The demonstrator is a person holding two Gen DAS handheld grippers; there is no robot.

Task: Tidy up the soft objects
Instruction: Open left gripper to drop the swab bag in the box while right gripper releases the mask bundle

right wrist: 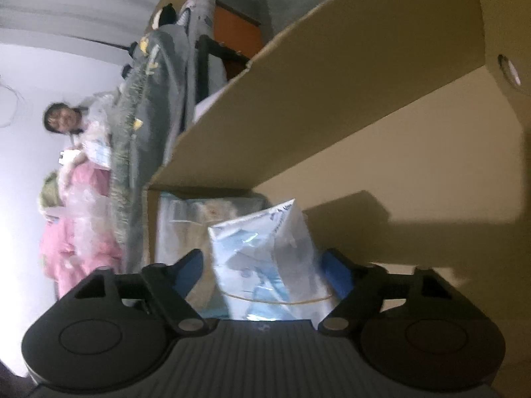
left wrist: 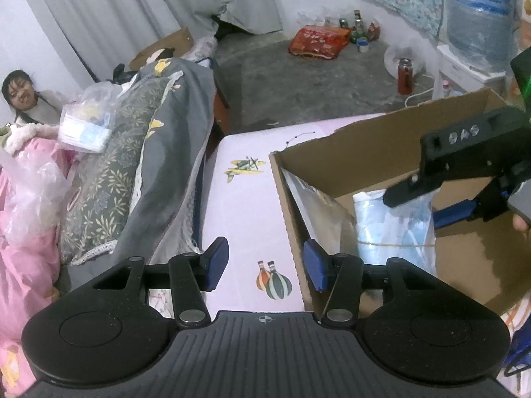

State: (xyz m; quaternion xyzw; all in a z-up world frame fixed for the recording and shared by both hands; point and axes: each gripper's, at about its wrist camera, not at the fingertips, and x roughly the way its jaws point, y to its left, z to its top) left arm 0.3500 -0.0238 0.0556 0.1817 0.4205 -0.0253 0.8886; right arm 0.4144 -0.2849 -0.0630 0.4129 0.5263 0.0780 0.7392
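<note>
An open cardboard box (left wrist: 391,139) stands on the pink printed sheet (left wrist: 245,205). Inside it stands a clear plastic pack of blue soft items (left wrist: 395,222), bound by a rubber band. My left gripper (left wrist: 265,263) is open and empty, its jaws straddling the box's near left wall. My right gripper (right wrist: 262,272) reaches into the box (right wrist: 348,76) from the right. Its jaws are open, with the plastic pack (right wrist: 265,258) standing between them, not squeezed. Another flat plastic pack (left wrist: 318,209) leans against the box's left wall.
A grey floral pillow and quilt (left wrist: 139,165) lie to the left, with a plastic bag of packs (left wrist: 86,126) on top and pink bedding (left wrist: 23,232) beside. A child (left wrist: 20,96) sits far left. A water dispenser (left wrist: 478,16), a red flask (left wrist: 405,76) and a red bag (left wrist: 318,41) are on the floor.
</note>
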